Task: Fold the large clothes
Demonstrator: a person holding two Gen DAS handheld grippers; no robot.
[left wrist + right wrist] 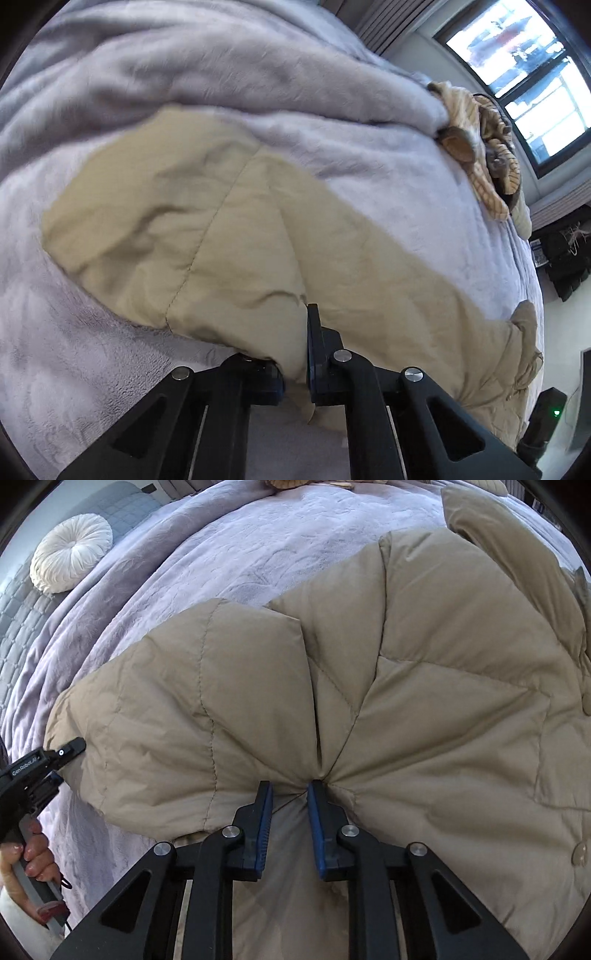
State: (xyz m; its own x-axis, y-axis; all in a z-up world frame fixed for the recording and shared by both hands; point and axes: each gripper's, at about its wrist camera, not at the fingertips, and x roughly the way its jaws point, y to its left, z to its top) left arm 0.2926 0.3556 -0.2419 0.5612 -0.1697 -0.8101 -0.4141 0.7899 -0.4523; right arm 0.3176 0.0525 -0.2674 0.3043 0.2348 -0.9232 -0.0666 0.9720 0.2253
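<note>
I count one beige quilted down jacket on one lavender blanket. Two grippers: left gripper, right gripper, two fingers each. One hand visible, on the left gripper's handle. One round white pleated cushion. One grey quilted headboard. One striped tan plush toy. One window. Two snap buttons visible on the jacket.

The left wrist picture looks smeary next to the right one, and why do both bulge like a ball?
Left wrist view: the tan puffer jacket is softly blurred and the window blows out white. Right wrist view: the jacket's stitching is crisp under even light. The bulge with dark corners is fisheye distortion in both.
</note>
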